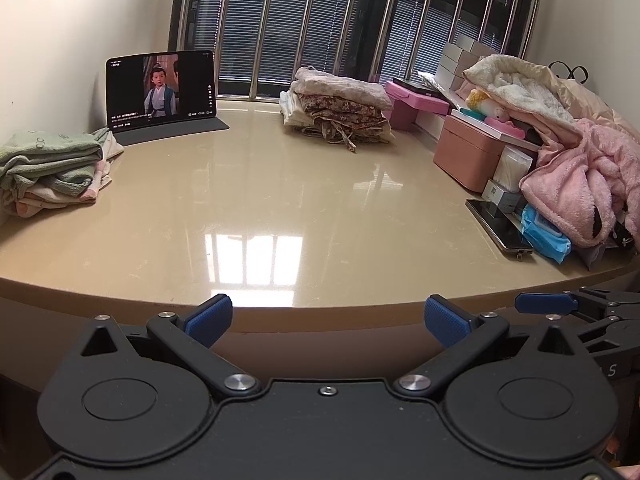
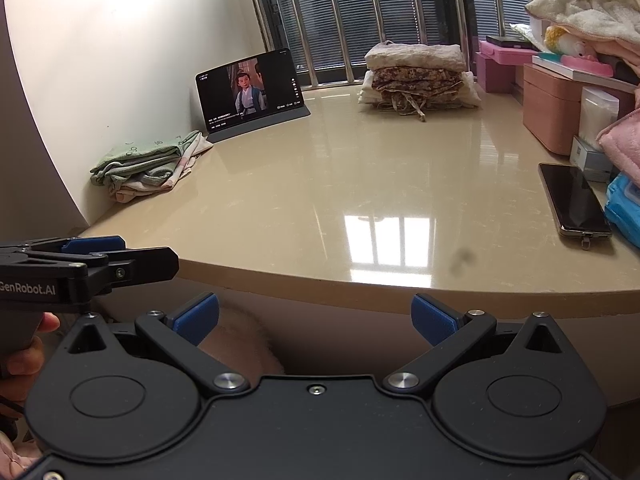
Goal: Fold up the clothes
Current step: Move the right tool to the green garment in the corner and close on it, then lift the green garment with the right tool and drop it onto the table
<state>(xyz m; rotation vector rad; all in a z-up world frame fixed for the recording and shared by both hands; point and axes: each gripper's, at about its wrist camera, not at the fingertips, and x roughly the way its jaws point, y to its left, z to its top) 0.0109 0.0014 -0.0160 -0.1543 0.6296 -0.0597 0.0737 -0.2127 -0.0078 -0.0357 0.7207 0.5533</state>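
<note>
I see the table [image 1: 280, 200] with its glossy middle bare; every cloth sits at the edges. Largest is the loose heap of pink and cream fleece [image 1: 576, 168] on the right, slumped over boxes. At the back, a stack of folded clothes [image 1: 340, 108] lies squared, with a tie dangling at its front. On the left sits a green and pink pile [image 1: 52, 168], roughly folded.

This fits either a gap between garments or the end of a run; I cannot tell which.

Left gripper [image 1: 326, 320] and right gripper [image 2: 316, 318]: both spread wide, holding nothing, hovering off the near table edge.

Risks, my judgement:
1. Pulling the fleece could drag the boxes, or sweep the phone [image 1: 498, 226] and blue packet [image 1: 546, 236] off the table.
2. Thick fleece may slip from narrow pads.
3. The tablet [image 1: 160, 90] could topple if cloth is spread leftward.
</note>
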